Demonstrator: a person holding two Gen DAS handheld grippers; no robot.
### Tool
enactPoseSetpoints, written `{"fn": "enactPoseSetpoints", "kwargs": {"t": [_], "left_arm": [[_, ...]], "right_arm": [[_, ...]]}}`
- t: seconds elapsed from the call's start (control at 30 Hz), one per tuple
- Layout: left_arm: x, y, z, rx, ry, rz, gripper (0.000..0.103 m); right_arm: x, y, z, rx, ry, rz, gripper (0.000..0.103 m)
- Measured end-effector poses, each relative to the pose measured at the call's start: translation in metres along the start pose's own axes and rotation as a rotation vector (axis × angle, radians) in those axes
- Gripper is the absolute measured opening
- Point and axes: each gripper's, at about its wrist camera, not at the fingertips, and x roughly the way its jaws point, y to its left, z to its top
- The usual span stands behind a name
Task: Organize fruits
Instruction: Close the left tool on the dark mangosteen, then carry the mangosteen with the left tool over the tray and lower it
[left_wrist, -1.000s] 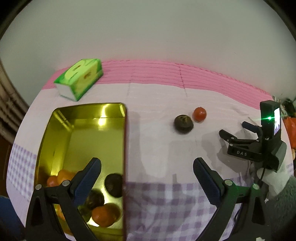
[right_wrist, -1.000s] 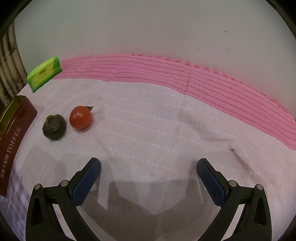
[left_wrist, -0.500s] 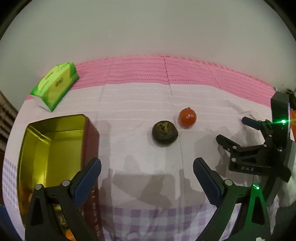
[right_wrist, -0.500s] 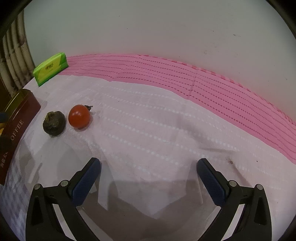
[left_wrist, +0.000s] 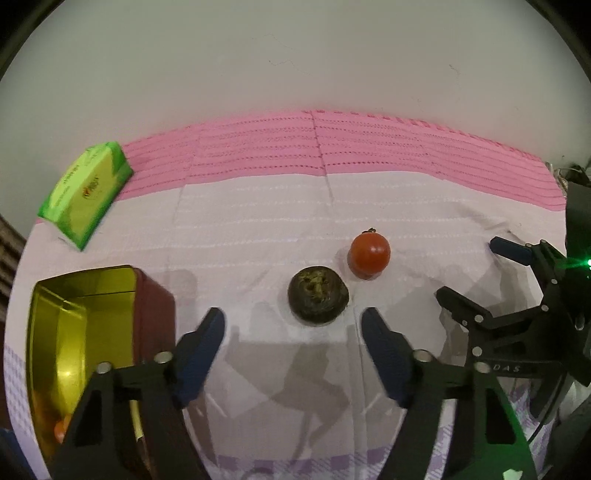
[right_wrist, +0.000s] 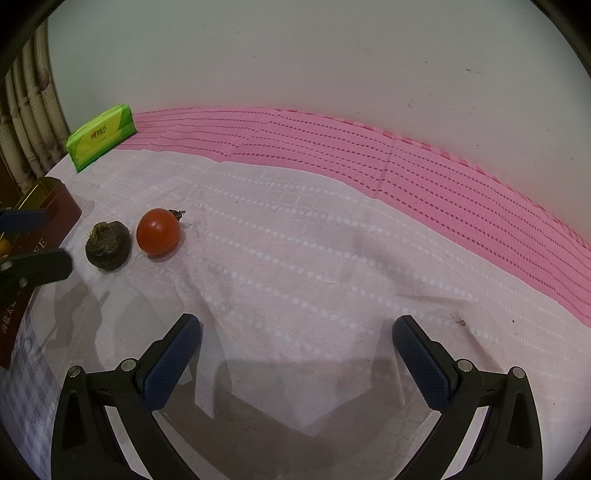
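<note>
Left wrist: my left gripper (left_wrist: 293, 328) closing, nothing between jaws; dark fruit (left_wrist: 318, 294) just ahead, red fruit (left_wrist: 370, 256) beside it, tin (left_wrist: 59, 317) near for drop-off.
Right wrist: my right gripper (right_wrist: 296, 341) wide, empty, parked clear.

tin (left_wrist: 155, 306) blocks left; cloth (right_wrist: 332, 258) seemingly open.

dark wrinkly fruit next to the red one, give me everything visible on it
The dark brown-green round fruit looks squat and wrinkled, with a dull rough skin and a puckered, paler crown facing up toward the left wrist camera. It rests on the pale pink tablecloth, close beside the smooth red round fruit; whether they touch is unclear. It sits just ahead of the left gripper, whose jaws are closing but not yet around it. Nothing grips it. It is outside the gold tin.
</note>
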Motion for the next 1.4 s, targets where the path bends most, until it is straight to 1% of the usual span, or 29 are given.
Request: {"fn": "enactPoseSetpoints", "kwargs": {"t": [0.07,0.23,0.37,0.6,0.67,0.73,1.0,1.2,1.4], "left_arm": [[0.005,0.000,0.003,0.001,0.014,-0.019,0.061],[0.013,-0.003,0.008,0.018,0.015,-0.030,0.060],[0.021,-0.004,0.011,0.010,0.031,-0.054,0.054],[0.028,-0.006,0.012,0.019,0.048,-0.064,0.042],[0.030,-0.005,0.013,0.018,0.051,-0.070,0.042],[0.032,-0.005,0.013,0.018,0.052,-0.080,0.039],[0.029,-0.006,0.004,0.034,0.047,-0.061,0.038],[0.017,-0.002,-0.003,0.009,0.049,-0.067,0.038],[-0.007,0.005,-0.009,-0.034,0.032,-0.052,0.038]], "right_arm": [[0.000,0.000,0.000,0.000,0.000,0.000,0.103],[0.000,0.000,0.000,0.000,0.000,0.000,0.103],[0.000,0.000,0.000,0.000,0.000,0.001,0.103],[0.000,0.000,0.000,0.000,0.000,0.001,0.103],[0.000,0.000,0.000,0.000,0.000,0.001,0.103],[0.000,0.000,0.000,0.000,0.000,0.001,0.103],[0.000,0.000,0.000,0.000,0.001,0.001,0.103],[0.000,0.000,0.000,0.000,0.001,0.001,0.103],[0.000,0.000,0.000,0.000,0.001,0.002,0.103]]}}
